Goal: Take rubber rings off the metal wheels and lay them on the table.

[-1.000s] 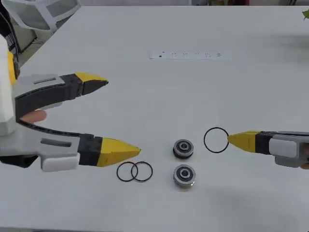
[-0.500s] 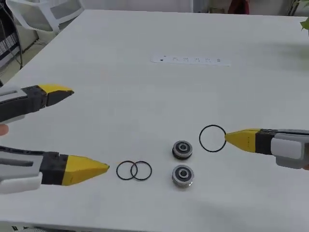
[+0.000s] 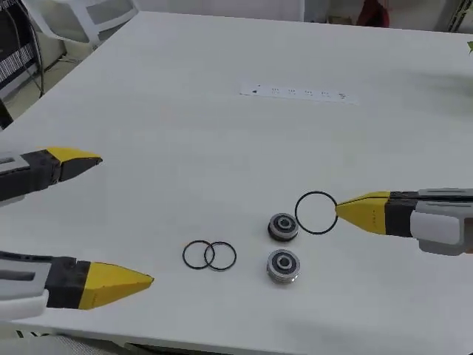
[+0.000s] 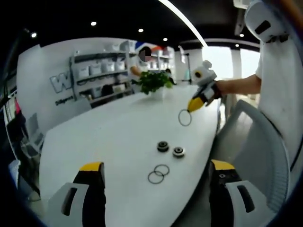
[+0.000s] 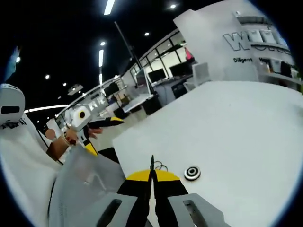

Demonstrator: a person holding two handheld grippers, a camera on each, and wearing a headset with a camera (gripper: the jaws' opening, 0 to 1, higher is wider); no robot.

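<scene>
Two metal wheels (image 3: 281, 225) (image 3: 282, 265) lie on the white table (image 3: 222, 148), one behind the other. Left of them lie two overlapping black rubber rings (image 3: 210, 255). My right gripper (image 3: 340, 211) is shut on a third rubber ring (image 3: 316, 213), held just above the table right of the far wheel. In the right gripper view that ring (image 5: 152, 165) shows edge-on between the closed yellow tips. My left gripper (image 3: 122, 222) stands wide open at the left, its fingertips (image 3: 118, 281) well clear of the rings. The left gripper view shows both wheels (image 4: 169, 148) and the lying rings (image 4: 158, 173) ahead.
A white power strip (image 3: 295, 92) lies further back on the table. A chair (image 3: 81, 18) stands beyond the far left corner. The table's near edge (image 3: 222, 344) runs just below the wheels. In the left gripper view a potted plant (image 4: 154, 81) stands at the table's far end.
My left gripper has drawn back to the left, away from the two lying rings. The right gripper with its ring has shifted slightly left towards the far wheel.
</scene>
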